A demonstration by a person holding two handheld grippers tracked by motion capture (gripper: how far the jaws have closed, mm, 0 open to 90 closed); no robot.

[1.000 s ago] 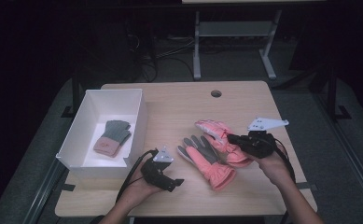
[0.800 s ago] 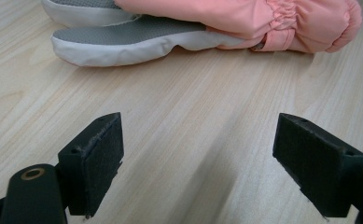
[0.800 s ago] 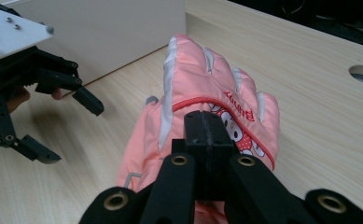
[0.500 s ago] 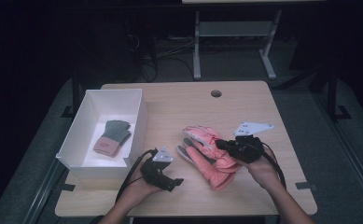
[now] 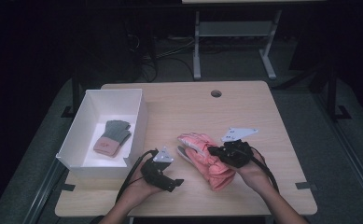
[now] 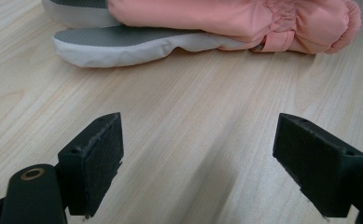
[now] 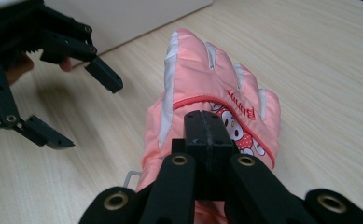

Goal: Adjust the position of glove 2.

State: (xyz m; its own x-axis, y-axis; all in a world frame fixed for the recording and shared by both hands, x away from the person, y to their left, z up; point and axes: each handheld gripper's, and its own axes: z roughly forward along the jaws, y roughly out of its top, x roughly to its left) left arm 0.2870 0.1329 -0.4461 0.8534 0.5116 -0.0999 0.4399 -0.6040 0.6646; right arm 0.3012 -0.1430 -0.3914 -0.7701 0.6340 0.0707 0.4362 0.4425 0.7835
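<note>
Two pink ski gloves lie stacked at the table's front middle. The top pink glove (image 5: 194,139) (image 7: 202,79) has a cartoon print on its back, and my right gripper (image 5: 212,150) (image 7: 203,117) is shut on its fabric near the cuff. Under it lies the second glove (image 5: 219,173) (image 6: 123,39), its grey and white palm side showing at the edge. My left gripper (image 5: 175,184) (image 6: 198,163) (image 7: 88,112) rests open on the wood just left of the gloves, nothing between its pads (image 6: 95,158).
A white box (image 5: 138,122) stands at the table's left, holding a grey and pink knit glove (image 5: 112,137). The table (image 5: 263,107) has a cable hole (image 5: 216,93) near its far edge. Cables trail from both grippers towards the front.
My right gripper has moved left with the printed glove and laid it over the other glove. The left gripper has stayed still and open.
</note>
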